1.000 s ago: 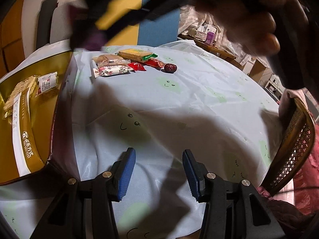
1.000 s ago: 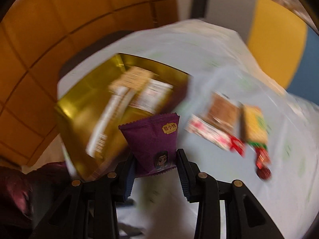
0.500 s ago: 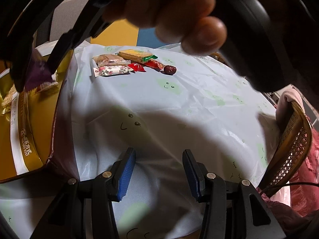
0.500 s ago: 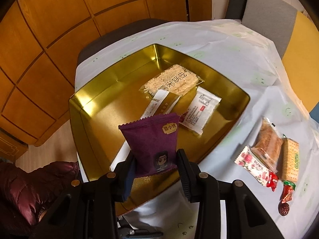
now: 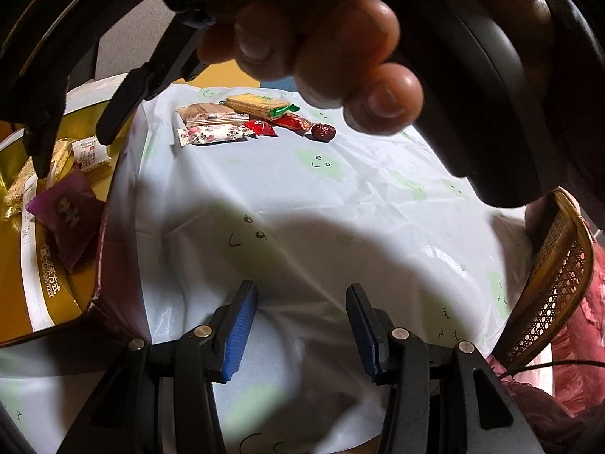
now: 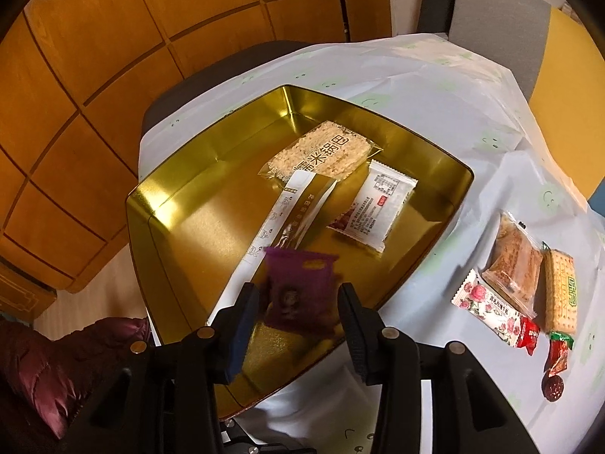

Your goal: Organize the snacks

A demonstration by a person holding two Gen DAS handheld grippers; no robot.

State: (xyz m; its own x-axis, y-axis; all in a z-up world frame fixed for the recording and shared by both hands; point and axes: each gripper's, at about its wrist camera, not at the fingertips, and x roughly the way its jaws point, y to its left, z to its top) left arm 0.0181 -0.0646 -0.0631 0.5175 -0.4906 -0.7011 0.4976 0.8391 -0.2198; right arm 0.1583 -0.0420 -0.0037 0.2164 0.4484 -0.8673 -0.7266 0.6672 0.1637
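Observation:
The purple snack packet (image 6: pixel 298 287) is blurred and loose between my right gripper's (image 6: pixel 298 295) opening jaws, with a small gap on each side. It is dropping into the gold tin (image 6: pixel 181 174). The left wrist view shows that packet (image 5: pixel 64 215) in the tin (image 5: pixel 22 295) under the right gripper's fingers (image 5: pixel 124 106). A rice cracker (image 6: pixel 321 155), a white packet (image 6: pixel 378 204) and a long sachet (image 6: pixel 287 219) lie in the tin. My left gripper (image 5: pixel 300 325) stands open over the tablecloth, holding nothing.
On the cloth right of the tin lie a rose-print packet (image 6: pixel 487 302), a brown cake (image 6: pixel 514 261), a cracker pack (image 6: pixel 559 295), red candies (image 6: pixel 527 335) and a date (image 6: pixel 554 387). A wicker chair (image 5: pixel 556 276) stands at the right edge. A person's hand (image 5: pixel 321 38) fills the top.
My right gripper swung over the gold tin and sank a little. Its jaws spread, and the purple packet slipped down out of them. The left gripper stayed still.

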